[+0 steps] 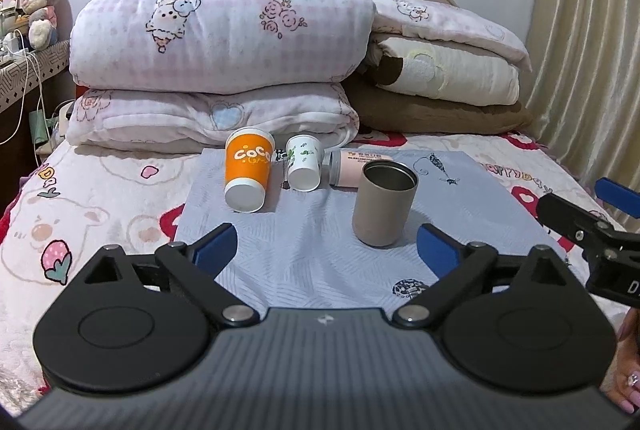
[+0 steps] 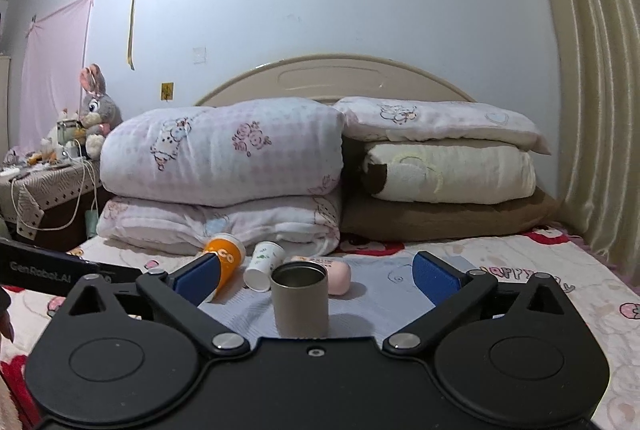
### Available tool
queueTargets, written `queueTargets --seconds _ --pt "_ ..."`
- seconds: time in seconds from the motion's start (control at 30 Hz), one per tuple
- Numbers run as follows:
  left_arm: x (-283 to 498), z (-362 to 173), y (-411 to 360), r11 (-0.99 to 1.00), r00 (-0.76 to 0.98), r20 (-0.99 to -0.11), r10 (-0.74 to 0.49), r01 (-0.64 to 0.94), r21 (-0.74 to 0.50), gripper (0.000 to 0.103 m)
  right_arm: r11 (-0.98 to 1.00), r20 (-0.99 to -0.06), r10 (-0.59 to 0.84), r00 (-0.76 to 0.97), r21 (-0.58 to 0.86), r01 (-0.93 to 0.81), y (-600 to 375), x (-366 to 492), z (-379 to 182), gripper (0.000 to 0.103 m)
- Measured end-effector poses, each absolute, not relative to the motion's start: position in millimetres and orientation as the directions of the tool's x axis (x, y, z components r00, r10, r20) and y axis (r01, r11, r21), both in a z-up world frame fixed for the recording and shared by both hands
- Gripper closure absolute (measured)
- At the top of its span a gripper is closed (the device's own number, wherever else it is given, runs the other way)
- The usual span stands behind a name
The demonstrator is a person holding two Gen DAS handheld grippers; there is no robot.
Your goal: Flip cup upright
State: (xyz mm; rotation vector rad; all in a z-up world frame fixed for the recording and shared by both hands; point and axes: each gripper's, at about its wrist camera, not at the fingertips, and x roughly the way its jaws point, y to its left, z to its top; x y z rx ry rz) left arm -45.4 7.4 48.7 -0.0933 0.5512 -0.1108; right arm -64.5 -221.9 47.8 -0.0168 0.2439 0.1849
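Observation:
A grey metal cup [image 1: 385, 203] stands upright, mouth up, on a pale blue cloth [image 1: 312, 250]; it also shows in the right wrist view [image 2: 300, 300]. Behind it lie an orange CoCo paper cup [image 1: 249, 169], a small white paper cup [image 1: 304, 162] and a pink cup [image 1: 360, 168], all on their sides. My left gripper [image 1: 326, 250] is open and empty, in front of the cups. My right gripper [image 2: 318, 276] is open and empty, with the grey cup standing between its blue fingers [image 2: 438, 280]. It shows at the right edge of the left wrist view [image 1: 592, 226].
The cloth lies on a bed with a cartoon-print sheet [image 1: 100, 222]. Stacked folded quilts [image 1: 224, 42] and pillows [image 1: 444, 70] stand behind the cups. A bedside table [image 2: 48, 190] with a plush rabbit [image 2: 96, 110] is at the left, curtains [image 2: 600, 70] at the right.

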Motion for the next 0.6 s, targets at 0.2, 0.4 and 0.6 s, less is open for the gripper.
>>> queueTargets --seconds 0.2,0.4,0.6 --pt "-42 43 8 0.991 0.838 -0.533 -0.118 0.07 -0.11 0.0 0.984 -0.248 0.175 0.953 0.003 -0.18 -221 -64 46 0.0" --pt "-39 37 10 0.992 0.826 -0.552 -0.111 0.063 -0.105 0.0 0.985 -0.259 0.166 0.951 -0.009 -0.174 -220 -63 42 0.0" --pt "-35 35 14 0.992 0.814 -0.572 -0.098 0.035 -0.121 0.0 0.986 -0.262 0.157 0.952 -0.018 -0.168 -221 -61 40 0.0"
